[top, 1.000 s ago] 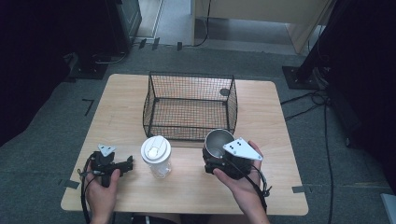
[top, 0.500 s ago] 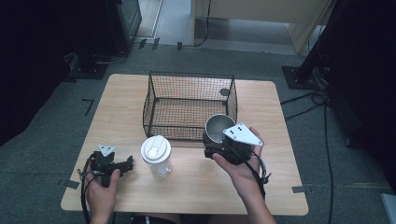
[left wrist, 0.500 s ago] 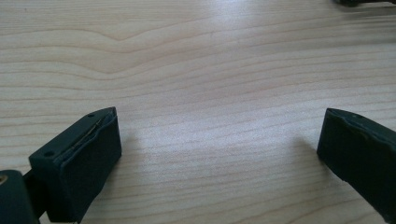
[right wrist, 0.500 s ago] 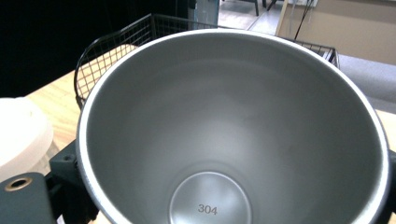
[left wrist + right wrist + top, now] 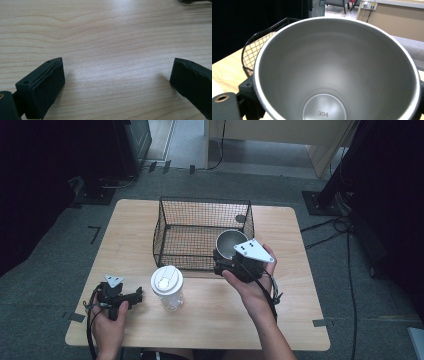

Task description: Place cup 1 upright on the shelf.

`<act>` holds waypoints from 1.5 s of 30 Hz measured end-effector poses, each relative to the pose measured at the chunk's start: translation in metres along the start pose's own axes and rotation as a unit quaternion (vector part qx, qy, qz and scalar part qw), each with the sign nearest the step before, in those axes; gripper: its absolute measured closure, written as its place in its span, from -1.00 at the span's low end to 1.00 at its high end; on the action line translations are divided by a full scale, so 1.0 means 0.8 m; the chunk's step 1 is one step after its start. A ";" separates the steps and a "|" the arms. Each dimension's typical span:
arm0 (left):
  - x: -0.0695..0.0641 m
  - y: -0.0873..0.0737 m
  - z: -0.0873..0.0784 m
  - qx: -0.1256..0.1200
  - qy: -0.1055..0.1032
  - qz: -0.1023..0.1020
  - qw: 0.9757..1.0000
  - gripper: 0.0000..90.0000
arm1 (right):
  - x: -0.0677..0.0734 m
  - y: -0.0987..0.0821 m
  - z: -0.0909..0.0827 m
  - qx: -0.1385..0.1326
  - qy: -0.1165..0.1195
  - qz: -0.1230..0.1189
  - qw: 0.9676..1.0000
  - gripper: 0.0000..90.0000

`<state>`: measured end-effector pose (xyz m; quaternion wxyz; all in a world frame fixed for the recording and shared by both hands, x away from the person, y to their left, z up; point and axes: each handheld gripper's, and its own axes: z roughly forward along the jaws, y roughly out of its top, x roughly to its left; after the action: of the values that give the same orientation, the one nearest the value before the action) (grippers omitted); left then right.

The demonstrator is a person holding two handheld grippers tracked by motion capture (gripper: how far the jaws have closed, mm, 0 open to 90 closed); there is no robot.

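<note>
Two grippers are working at the wooden table (image 5: 125,235). The right gripper (image 5: 226,261) is grasping a steel cup (image 5: 231,244), its black jaws pressing on the cup's wall from either side. In the right gripper view the cup (image 5: 337,72) is sitting right in front of the claw, mouth open toward the camera, bare inside, with "304" stamped on its bottom. The cup is being held at the near right corner of a black wire basket (image 5: 200,232), whose rim (image 5: 259,37) is lying just beyond and to the left of the cup in that view. Whether the cup is touching the basket cannot be told.

The left gripper (image 5: 134,296) is resting low at the table's near left edge, in the person's left hand (image 5: 107,322). Its jaws are standing wide apart with nothing but bare wood (image 5: 112,50) between them.

A clear plastic cup with a white lid (image 5: 167,287) is standing upright on the table, just beside the left claw's tips and well apart from the right claw, on its left.
</note>
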<state>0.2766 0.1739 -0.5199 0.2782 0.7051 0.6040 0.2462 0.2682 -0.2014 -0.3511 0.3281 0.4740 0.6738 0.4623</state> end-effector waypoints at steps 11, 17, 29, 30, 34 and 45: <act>0.000 0.000 0.000 0.000 0.000 0.000 1.000 -0.99 | -0.009 0.011 0.032 -0.004 -0.018 0.009 1.000 -0.83; 0.000 0.000 0.000 0.000 0.000 0.000 1.000 -0.99 | -0.019 0.012 0.051 -0.005 -0.024 0.022 0.999 -0.83; 0.000 0.000 0.000 -0.001 0.000 0.000 1.000 -0.99 | -0.027 0.009 0.095 -0.011 -0.047 0.028 0.998 -0.83; 0.000 0.000 0.000 -0.001 -0.001 0.000 1.000 -0.99 | -0.027 0.009 0.098 -0.011 -0.047 0.029 0.998 -0.83; 0.000 0.000 0.000 -0.002 -0.002 0.000 1.000 -0.99 | -0.029 0.007 0.114 -0.009 -0.054 0.030 0.998 -0.83; 0.000 0.000 0.000 -0.002 -0.002 0.000 1.000 -0.99 | -0.037 0.007 0.154 -0.008 -0.062 0.045 0.997 -0.83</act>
<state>0.2767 0.1735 -0.5201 0.2806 0.7047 0.6034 0.2461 0.3885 -0.1900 -0.3898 0.3516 0.5292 0.6265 0.4514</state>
